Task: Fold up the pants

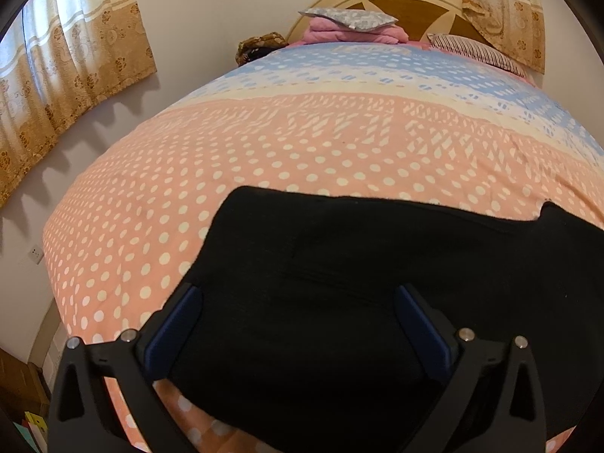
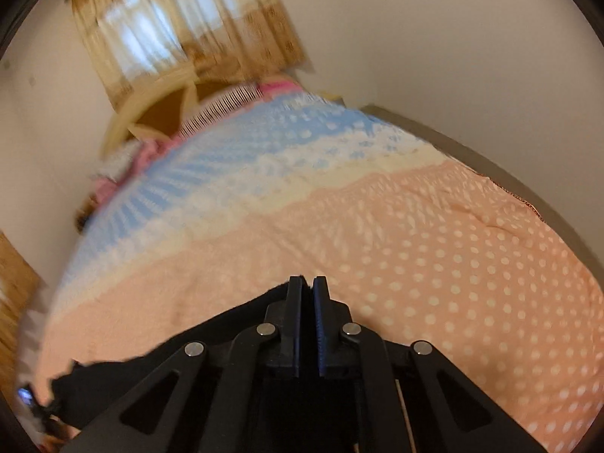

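While right gripper [image 2: 306,283] pinches pants [image 1: 358,283] edge, left gripper [image 1: 298,294] hangs spread above cloth; long axis runs crosswise, rightward.

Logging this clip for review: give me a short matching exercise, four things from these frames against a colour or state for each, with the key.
Things:
1. left gripper
2. right gripper
3. pants
4. bedspread

States:
A. black, spread flat on the bed
B. jaws wide apart, hovering over dark cloth
C. pink with white dots, blue band toward the headboard
D. jaws closed together, dark cloth at the fingers

Pairs: 1-B, 2-D, 3-A, 4-C. The right wrist view is blurred, so whether cloth is actually pinched cannot be confirmed.
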### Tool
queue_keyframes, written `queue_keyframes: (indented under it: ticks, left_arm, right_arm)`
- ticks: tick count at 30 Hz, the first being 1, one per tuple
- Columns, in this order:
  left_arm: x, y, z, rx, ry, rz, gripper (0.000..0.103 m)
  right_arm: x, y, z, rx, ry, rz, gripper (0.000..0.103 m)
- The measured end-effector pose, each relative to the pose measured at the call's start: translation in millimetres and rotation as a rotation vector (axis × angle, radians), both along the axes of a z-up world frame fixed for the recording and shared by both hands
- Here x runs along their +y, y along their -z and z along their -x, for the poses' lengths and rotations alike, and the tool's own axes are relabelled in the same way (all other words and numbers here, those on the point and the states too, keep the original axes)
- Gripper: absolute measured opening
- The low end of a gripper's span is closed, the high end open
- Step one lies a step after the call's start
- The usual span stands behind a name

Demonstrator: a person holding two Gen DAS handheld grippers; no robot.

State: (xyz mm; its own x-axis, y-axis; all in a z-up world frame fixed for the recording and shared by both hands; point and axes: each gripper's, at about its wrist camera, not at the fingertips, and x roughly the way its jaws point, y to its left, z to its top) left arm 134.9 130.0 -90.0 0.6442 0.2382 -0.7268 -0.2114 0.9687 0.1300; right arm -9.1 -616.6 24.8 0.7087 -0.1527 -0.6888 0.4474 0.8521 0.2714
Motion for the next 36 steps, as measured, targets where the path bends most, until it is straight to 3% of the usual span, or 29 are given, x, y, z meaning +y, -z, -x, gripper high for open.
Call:
queue_keyframes:
  ticks: [4,6,8,10,12,16,19,25,33,35,36]
  left_arm:
    - [-1,1,3,-0.01,0.003,-0.005,0.103]
    - [0,1,4,-0.012,0.006,-0.001,0.103]
    - [0,1,5,-0.02,0.004,-0.004,0.103]
    - [-1,1,6,-0.032,0.003,-0.012,0.103]
    - [-2,1,7,-0.038,0.001,-0.012,0.103]
    - [-2,-1,9,-0.042,-0.003,-0.013,0.103]
    - [-1,-4,12,-0.043,0.012,-0.021,0.103]
    - [1,-14,19,-0.032,0.045,-0.008,0.103]
    - [-17,-40,26,-0.106,0.11,-0.007,0.103]
    - [-22,-41,24,-0.106,0.128,0.006,0.103]
    - [-26,-41,23,-0.102,0.141,0.015,0.103]
  right_arm:
    - [-27,46,-16,0.112,0.073,0.036,0.006]
    - [-43,53,-7,0.15,0.143,0.024,0.006]
    - [-55,44,25,0.057,0.229,-0.072,0.006]
    - [-51,35,56,-0.038,0.245,-0.162,0.006]
    - [-32,30,82,-0.067,0.235,-0.201,0.006]
    - [10,45,108,-0.046,0.239,-0.262,0.006]
    - [22,64,105,0.005,0.257,-0.302,0.006]
    - [19,82,102,0.011,0.321,-0.337,0.007]
    - [11,79,115,-0.045,0.373,-0.371,0.007]
    - [10,76,118,-0.047,0.376,-0.367,0.011]
    - [10,76,119,-0.044,0.377,-0.37,0.024]
